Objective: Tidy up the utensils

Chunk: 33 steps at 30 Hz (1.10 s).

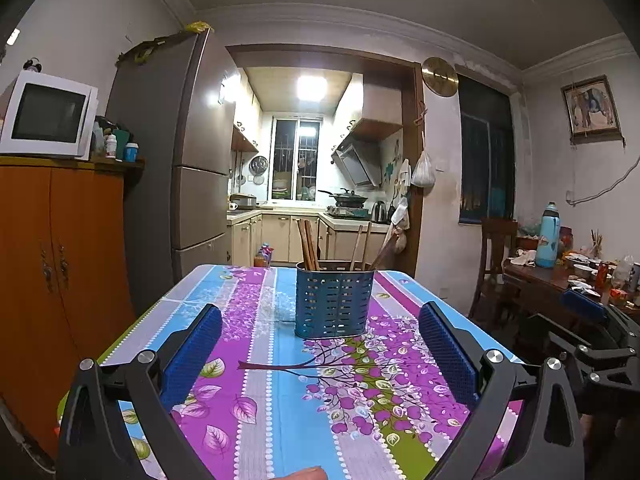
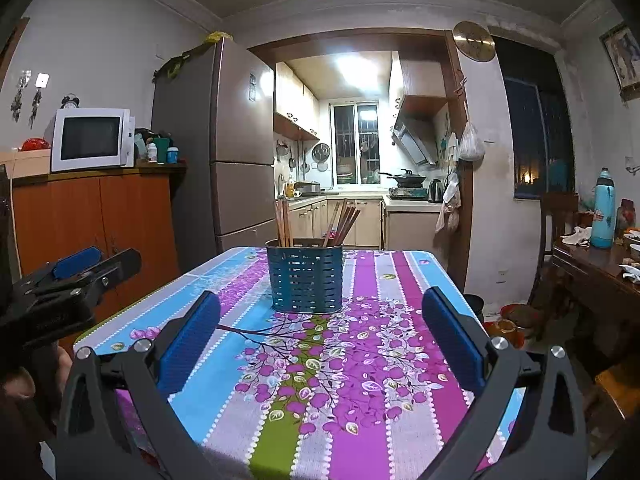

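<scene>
Left tongs spread, right tongs spread, perforated blue metal caddy, wooden chopsticks

The left gripper is wide open. Its two blue fingers stand far apart and hold nothing. It hangs over the near edge of the table and points straight ahead. The tip of a finger of the person's hand peeks in at the bottom.

The right gripper is wide open too, with nothing between its blue fingers. It hangs over the near edge, just to the right of the left one.
</scene>
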{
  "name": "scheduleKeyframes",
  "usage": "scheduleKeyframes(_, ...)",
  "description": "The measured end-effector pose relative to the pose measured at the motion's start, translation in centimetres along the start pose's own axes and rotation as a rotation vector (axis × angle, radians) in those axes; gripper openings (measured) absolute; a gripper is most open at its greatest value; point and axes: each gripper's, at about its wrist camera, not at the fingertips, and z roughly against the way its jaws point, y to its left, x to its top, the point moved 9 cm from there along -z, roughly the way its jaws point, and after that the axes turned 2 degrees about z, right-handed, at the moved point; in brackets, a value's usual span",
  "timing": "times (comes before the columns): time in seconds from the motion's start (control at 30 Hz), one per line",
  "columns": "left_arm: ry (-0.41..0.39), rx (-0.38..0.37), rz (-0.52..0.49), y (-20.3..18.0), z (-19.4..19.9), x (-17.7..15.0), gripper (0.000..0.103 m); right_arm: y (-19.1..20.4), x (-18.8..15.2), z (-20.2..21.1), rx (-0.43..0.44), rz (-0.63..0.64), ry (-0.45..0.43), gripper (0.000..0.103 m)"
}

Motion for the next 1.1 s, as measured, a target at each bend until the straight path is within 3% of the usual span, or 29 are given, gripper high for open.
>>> scheduleKeyframes(0.5, -0.014, 0.002, -0.035, -1.8, 3.3, 0.0, 0.098, 1.3, 0.8, 4.1, -0.006, 0.048, -0.048, 0.097)
scheduleKeyframes(1.1, 0.028, 0.055, 0.002, -0.7, 4.3, -1.5, 0.098, 2.4, 1.0, 4.9, -0.006, 0.08, -0.061, 0.097)
